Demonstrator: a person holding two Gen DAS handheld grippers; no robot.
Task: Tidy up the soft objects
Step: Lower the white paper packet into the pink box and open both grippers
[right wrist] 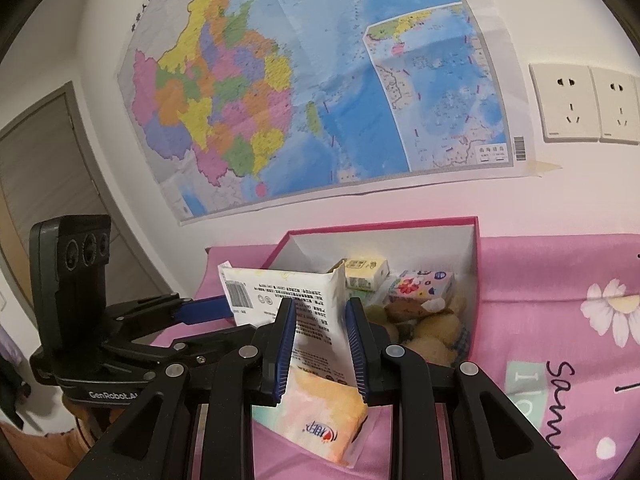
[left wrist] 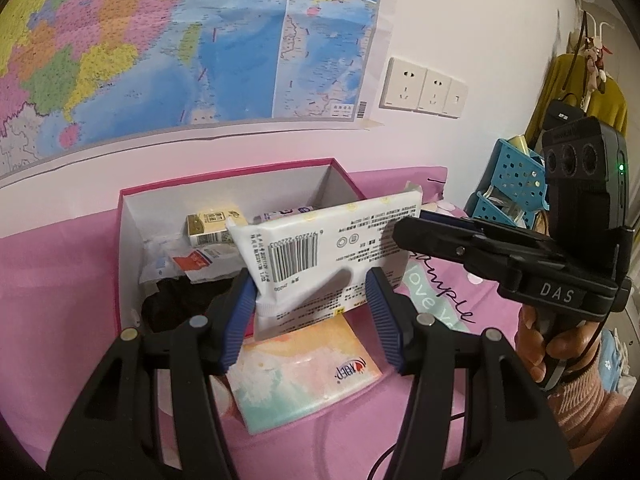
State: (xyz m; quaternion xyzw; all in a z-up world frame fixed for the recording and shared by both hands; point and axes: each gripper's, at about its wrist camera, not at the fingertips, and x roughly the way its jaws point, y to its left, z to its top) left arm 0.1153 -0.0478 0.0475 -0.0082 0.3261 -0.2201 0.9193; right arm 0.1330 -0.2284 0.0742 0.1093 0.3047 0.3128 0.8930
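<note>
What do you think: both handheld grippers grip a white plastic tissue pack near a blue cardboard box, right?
Not quite. The cardboard box is pink with a white inside, not blue; the right wrist view shows it. The left gripper and right gripper do grip the white plastic tissue pack near it.

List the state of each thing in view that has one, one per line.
White tissue pack: lifted above the box, gripped at both ends.
Left gripper: shut on the pack.
Right gripper: shut on the pack.
Pink box: open, partly filled.
Pastel tissue pack: lying flat on the pink cloth.
</note>
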